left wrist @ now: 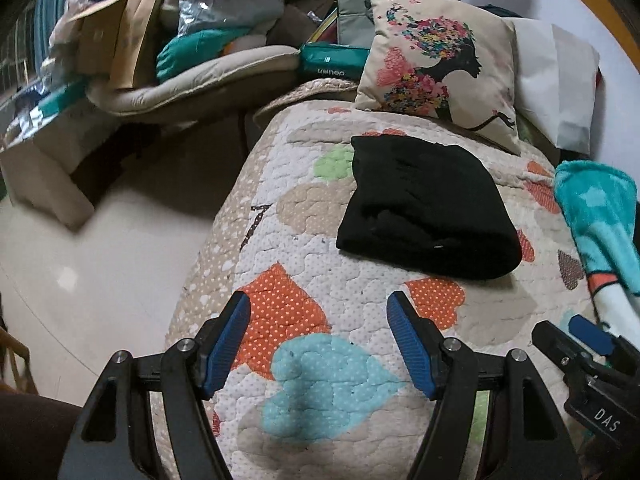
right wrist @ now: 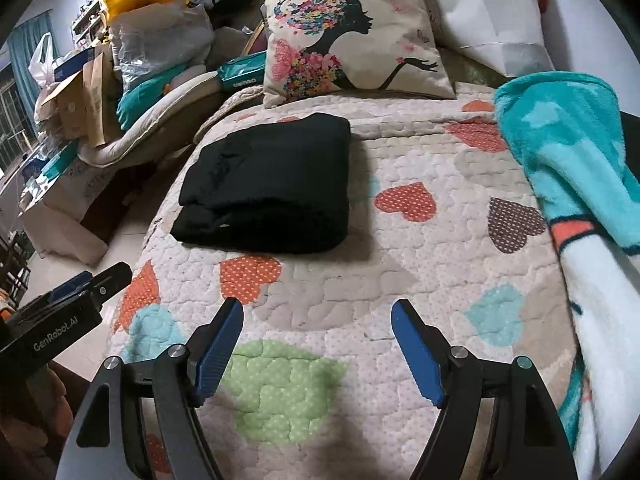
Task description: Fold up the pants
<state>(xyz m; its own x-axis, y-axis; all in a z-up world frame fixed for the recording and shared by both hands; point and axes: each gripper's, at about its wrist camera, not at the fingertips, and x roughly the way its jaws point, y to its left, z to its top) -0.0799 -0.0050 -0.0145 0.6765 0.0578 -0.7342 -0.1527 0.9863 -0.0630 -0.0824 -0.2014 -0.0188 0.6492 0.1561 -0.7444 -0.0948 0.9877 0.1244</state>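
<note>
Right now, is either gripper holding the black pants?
No: the folded black pants lie alone on the quilt, and the left gripper and right gripper hang open, empty.

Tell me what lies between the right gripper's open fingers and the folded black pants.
Only bare quilt, with an orange heart patch on it. The right wrist view shows nothing else between the right gripper and the folded black pants.
</note>
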